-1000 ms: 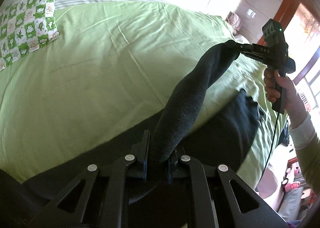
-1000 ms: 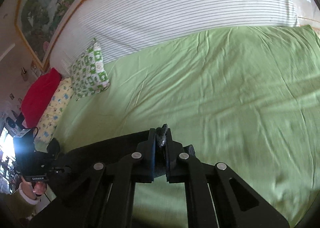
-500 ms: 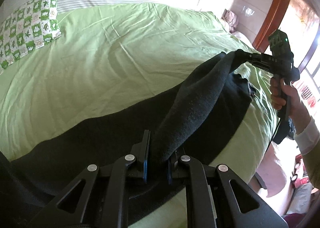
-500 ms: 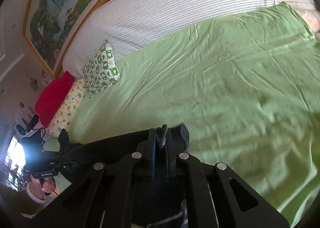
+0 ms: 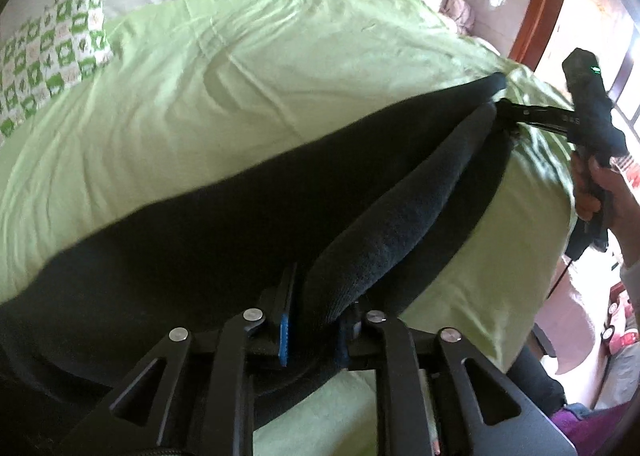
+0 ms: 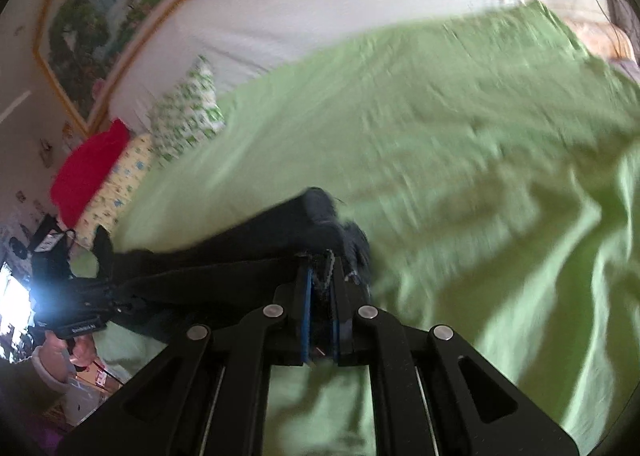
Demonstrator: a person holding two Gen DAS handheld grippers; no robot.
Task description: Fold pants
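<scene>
the left gripper (image 5: 314, 320) is pressed shut on a thick ridge of the dark charcoal fleece pants (image 5: 168, 256), the blue-lined fingers (image 5: 286, 330) squeezing the cloth between them. from that pinch the ridge is seen running taut toward two o'clock, where it is held by the right gripper (image 5: 502, 110), itself gripped by a bare hand (image 5: 600, 192). in the right wrist view the right gripper (image 6: 322, 296) is likewise closed on a bunched edge of the pants (image 6: 224, 256), which stretch away toward nine o'clock to the left gripper (image 6: 116, 294).

below the lifted ridge the rest of the pants is spread in a wide dark band across the wrinkled lime green bed sheet (image 5: 240, 88), from eight o'clock to two o'clock. a green-and-white patterned pillow (image 5: 52, 56) lies at ten o'clock, well apart.

the task is judged to be at an early fold: one edge is raised and stretched, not yet laid over, and the later folds are judged still to be done.

against the frame one second ago, the ridge is carried much lower and flatter, more of the garment is laid on the sheet, and the right gripper is seen nearer the bed.
</scene>
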